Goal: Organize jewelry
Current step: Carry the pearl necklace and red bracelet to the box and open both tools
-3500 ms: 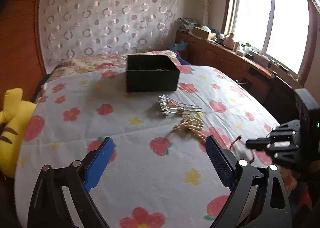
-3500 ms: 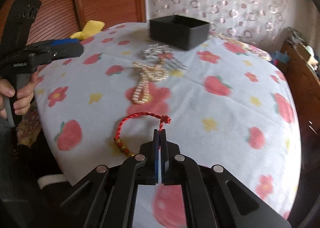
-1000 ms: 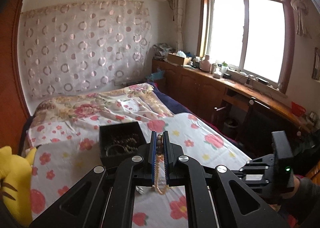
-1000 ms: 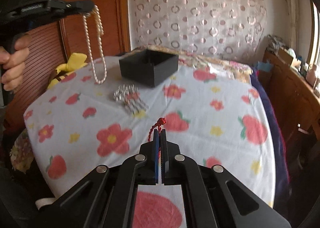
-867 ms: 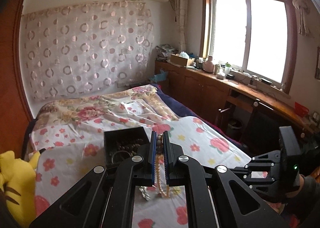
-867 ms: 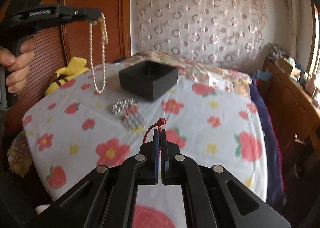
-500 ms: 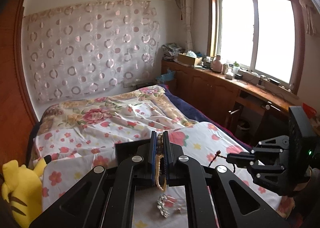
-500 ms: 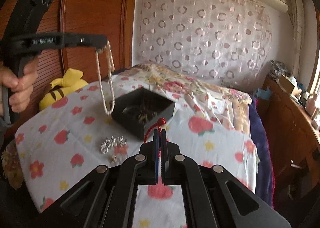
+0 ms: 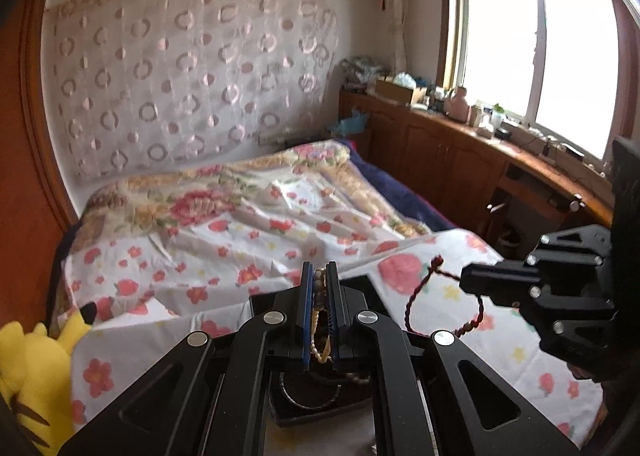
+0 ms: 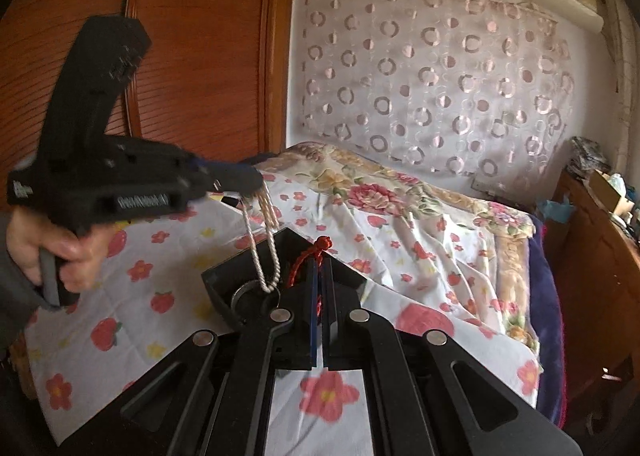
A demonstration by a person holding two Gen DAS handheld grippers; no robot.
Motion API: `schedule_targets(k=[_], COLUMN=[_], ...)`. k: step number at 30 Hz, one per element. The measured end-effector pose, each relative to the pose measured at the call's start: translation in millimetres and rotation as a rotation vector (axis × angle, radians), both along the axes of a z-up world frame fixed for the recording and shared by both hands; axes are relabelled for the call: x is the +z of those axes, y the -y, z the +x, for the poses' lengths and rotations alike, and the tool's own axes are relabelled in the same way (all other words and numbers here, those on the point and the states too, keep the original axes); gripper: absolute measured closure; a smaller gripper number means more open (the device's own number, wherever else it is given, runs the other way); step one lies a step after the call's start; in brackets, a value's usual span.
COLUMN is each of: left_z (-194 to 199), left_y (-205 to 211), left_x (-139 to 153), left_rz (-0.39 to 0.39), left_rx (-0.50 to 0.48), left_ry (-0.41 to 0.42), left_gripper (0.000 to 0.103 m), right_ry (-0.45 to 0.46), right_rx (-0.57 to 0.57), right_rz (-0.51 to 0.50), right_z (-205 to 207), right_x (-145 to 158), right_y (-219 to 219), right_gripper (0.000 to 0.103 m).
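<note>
Left gripper (image 9: 320, 276): you have it clenched on the pearl necklace (image 10: 264, 252), pinched near the top of the loop. From the right wrist view it (image 10: 240, 179) sits up and to the left of the black jewelry box (image 10: 240, 276).

Pearl necklace: it hangs as a doubled loop, long axis close to vertical and leaning a little. The bottom of the loop points down into the black jewelry box and reaches about the level of its rim. From the left wrist view the beads (image 9: 319, 296) run down between the blue pads.

Right gripper (image 10: 320, 268): you have it clamped on the red cord bracelet (image 10: 308, 260). From the left wrist view it (image 9: 464, 280) is to the right of the box.

Red cord bracelet: from the left wrist view it (image 9: 444, 308) hangs as an open loop below the gripper tips, knot end up and to the left, dark beads at the bottom right. It sits above the box's right side.

Black jewelry box: open-topped, on the bed (image 10: 400, 223), one corner pointing away from you in the right wrist view. From the left wrist view it (image 9: 316, 404) lies directly under your left gripper, with a dark bangle (image 9: 308, 400) inside.

Yellow plush toy (image 9: 36, 376): at the bed's edge, well to the left of the box.
</note>
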State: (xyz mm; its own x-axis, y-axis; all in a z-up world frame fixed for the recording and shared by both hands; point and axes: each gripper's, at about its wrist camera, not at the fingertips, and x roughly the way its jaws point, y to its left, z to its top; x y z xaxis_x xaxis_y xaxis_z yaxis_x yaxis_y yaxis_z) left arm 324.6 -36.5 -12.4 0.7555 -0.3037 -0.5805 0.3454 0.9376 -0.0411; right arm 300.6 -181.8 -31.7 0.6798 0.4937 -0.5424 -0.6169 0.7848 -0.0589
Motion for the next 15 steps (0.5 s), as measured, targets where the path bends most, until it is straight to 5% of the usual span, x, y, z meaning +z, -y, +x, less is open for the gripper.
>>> schedule_targets(k=[11, 15], left_z=[21, 8], left_y=[-20, -27], left_x=[-45, -47], left_rz=[0.001, -0.012], left_rx=[0.019, 0.037], left_ry=[-0.074, -0.072], left_gripper=[0.096, 0.073], right_ry=[-0.081, -0.097], right_rx=[0.050, 0.039], right_rz=[-0.036, -0.038], right_z=[47, 51], right_x=[-39, -47], right_y=[-38, -43], right_gripper=[0.101, 0.099])
